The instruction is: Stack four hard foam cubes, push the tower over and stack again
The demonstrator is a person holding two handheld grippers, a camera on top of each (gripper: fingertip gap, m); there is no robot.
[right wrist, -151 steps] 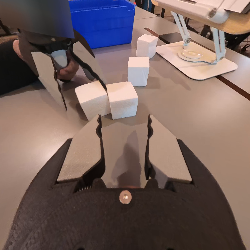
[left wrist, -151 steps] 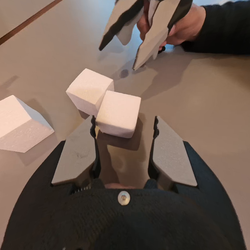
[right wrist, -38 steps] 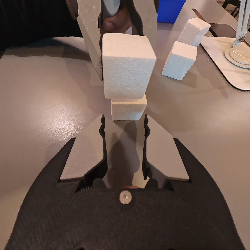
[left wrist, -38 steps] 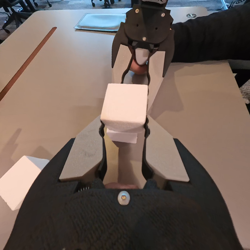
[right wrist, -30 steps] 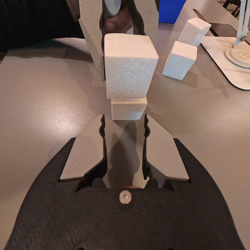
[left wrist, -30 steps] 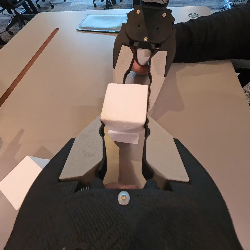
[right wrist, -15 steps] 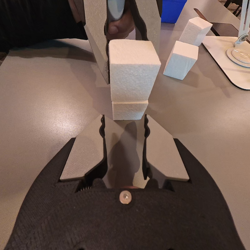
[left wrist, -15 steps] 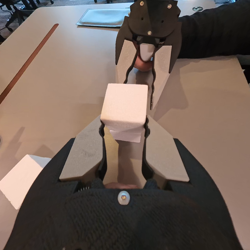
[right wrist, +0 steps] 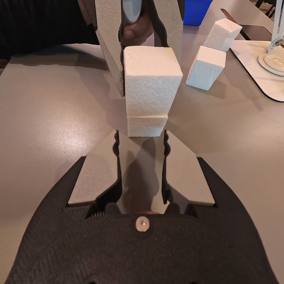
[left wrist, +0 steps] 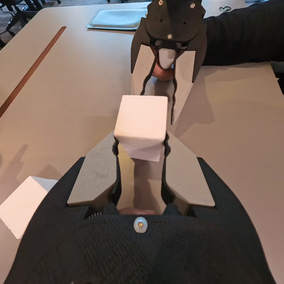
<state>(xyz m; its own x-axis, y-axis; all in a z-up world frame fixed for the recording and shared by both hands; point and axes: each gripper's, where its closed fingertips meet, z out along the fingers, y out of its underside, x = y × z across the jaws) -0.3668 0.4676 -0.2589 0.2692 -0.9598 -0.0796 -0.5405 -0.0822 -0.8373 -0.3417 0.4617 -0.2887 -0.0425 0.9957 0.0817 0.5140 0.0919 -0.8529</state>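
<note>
**Second cube is sitting on the first; my left gripper is straddling it, my right is waiting empty**

I am holding the left gripper (left wrist: pixel 140 139) around the top cube (right wrist: pixel 151 81), which is resting flush on the bottom cube (right wrist: pixel 146 126) out on the middle of the table (left wrist: pixel 76 92), well in from every edge. One finger (right wrist: pixel 113 61) is touching the cube's side; the other is hidden behind it, so I cannot tell whether I am still pinching or just letting go. My right gripper (right wrist: pixel 140 136) is spread open with nothing in it, facing the stack from the opposite side. The two spare cubes (right wrist: pixel 206 69) are lying towards the table's edge on my left gripper's side, well apart from the stack, so I am judging the left the nearer one to fetch them.
</note>
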